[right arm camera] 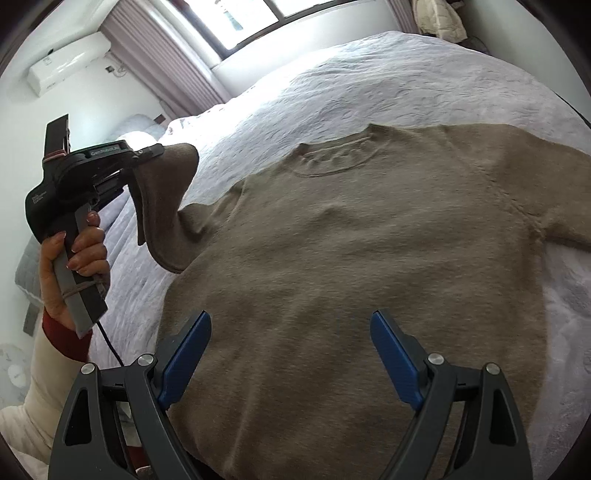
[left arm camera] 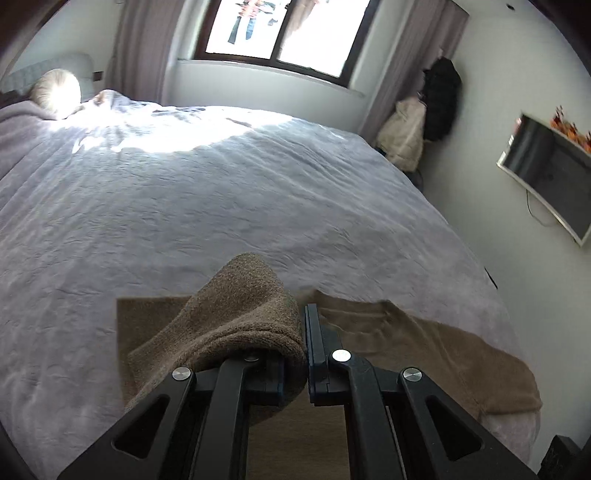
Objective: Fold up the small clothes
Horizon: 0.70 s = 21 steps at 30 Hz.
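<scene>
Bedroom with a big bed (left arm camera: 207, 192) under a pale cover, window (left arm camera: 280, 33) far off, TV (left arm camera: 550, 173) on the right wall.

Brown sweater (right arm camera: 351, 266) spread flat on the near part of the bed, neck hole pointing far, body facing up.

Left gripper (left arm camera: 306, 354) pressed together, pinching the left sleeve (right arm camera: 162, 206). Sleeve lifted off the bed, end hanging down beside the sweater's left shoulder. Held by a hand (right arm camera: 79, 254) in the right view.

Right gripper (right arm camera: 291, 354) spread wide, holding nothing, low over the sweater's near middle. Hard to tell if touching the cloth or just above it.

Right sleeve (right arm camera: 561, 225) lying out on the bed at the right, not folded yet.

Step in hand, most likely: folding the left sleeve in over the body. Only a start made, by the look of it.

Next move likely calls for carrying the sleeve to the right, across the chest, laying it flat, then letting go. Should stay low so the cloth does not bunch up. Could use the right gripper to press the body down so nothing slides. Then the same for the right sleeve.
</scene>
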Each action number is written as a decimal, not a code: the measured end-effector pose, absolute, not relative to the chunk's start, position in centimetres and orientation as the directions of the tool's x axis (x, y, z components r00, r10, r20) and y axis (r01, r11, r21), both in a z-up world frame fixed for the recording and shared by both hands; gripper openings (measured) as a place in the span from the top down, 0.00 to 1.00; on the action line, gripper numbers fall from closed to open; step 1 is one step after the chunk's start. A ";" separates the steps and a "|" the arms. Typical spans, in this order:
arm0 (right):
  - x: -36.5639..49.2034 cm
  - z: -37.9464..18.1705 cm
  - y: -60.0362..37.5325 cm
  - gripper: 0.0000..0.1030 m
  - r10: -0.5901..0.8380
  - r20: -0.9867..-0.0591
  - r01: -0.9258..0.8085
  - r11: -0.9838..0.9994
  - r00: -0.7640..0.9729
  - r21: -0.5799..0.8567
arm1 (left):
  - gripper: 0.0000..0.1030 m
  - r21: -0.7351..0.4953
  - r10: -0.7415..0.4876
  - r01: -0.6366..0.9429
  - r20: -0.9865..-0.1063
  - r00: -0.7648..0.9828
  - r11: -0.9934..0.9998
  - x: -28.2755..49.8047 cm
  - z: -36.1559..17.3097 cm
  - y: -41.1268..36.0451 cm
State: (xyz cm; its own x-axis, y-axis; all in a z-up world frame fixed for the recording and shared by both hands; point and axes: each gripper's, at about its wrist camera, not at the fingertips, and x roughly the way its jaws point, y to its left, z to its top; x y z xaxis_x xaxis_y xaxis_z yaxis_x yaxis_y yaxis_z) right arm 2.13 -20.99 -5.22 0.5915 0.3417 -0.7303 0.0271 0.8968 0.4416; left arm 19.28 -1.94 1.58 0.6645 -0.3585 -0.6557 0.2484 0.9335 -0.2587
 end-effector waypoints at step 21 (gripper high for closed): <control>5.6 -4.1 -24.2 0.12 0.147 -0.780 0.017 0.980 0.609 0.198 | 0.14 -0.021 -0.207 0.254 -0.647 0.734 0.967 13.4 -1.5 -2.6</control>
